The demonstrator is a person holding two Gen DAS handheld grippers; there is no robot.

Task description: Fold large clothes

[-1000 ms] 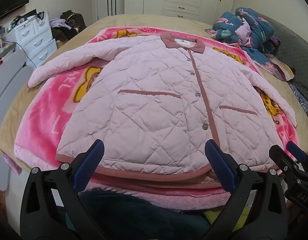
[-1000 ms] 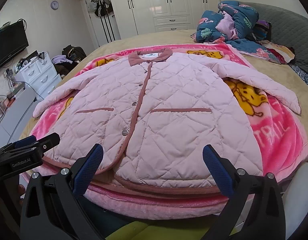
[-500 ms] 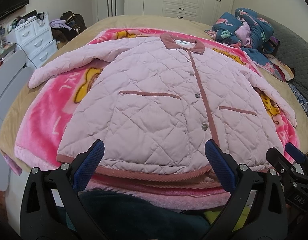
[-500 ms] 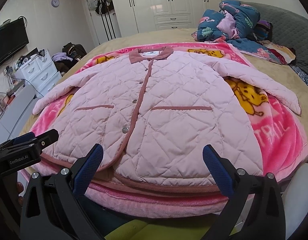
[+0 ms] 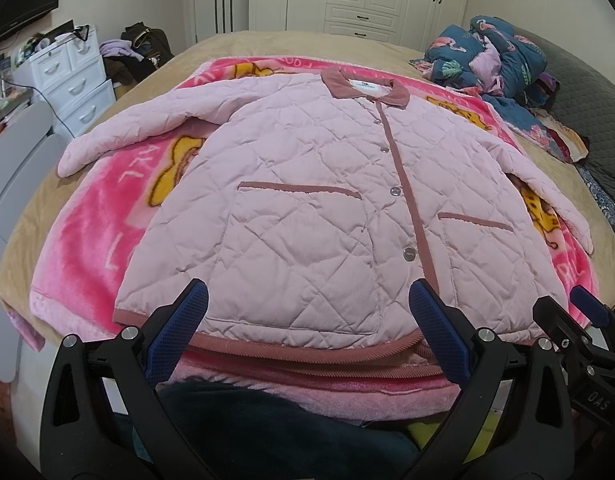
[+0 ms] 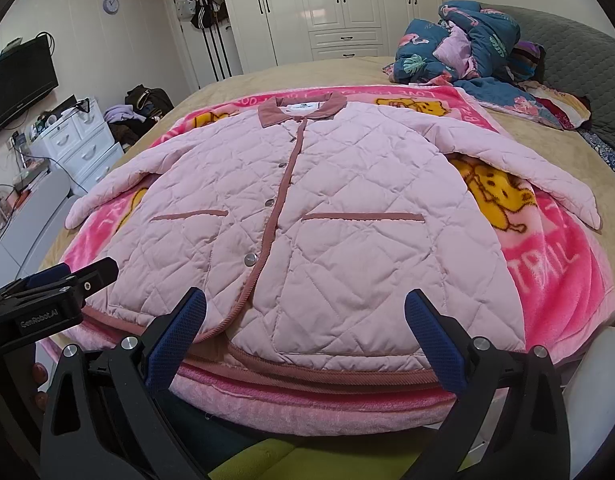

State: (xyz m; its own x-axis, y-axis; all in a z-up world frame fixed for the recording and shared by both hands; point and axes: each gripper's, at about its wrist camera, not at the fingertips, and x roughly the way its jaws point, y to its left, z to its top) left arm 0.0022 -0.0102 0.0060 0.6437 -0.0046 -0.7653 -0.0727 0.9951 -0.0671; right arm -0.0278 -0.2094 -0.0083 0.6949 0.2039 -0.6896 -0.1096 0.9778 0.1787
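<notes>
A pale pink quilted jacket (image 5: 307,208) with dusty-rose trim lies flat and buttoned, front up, sleeves spread, on a bright pink blanket (image 5: 91,240); it also shows in the right wrist view (image 6: 347,232). My left gripper (image 5: 307,332) is open and empty, hovering just before the jacket's hem at its left half. My right gripper (image 6: 305,332) is open and empty before the hem's right half. Each gripper shows at the edge of the other's view: the right gripper in the left wrist view (image 5: 575,328), the left gripper in the right wrist view (image 6: 55,300).
The blanket covers a beige bed (image 5: 267,44). A heap of dark blue bedding (image 6: 467,44) lies at the bed's far right by a grey headboard (image 6: 579,68). White drawers (image 5: 75,80) and clutter stand to the left, white wardrobes (image 6: 339,8) behind.
Both grippers have crept slightly forward and up toward the hem. The jacket has not moved.
</notes>
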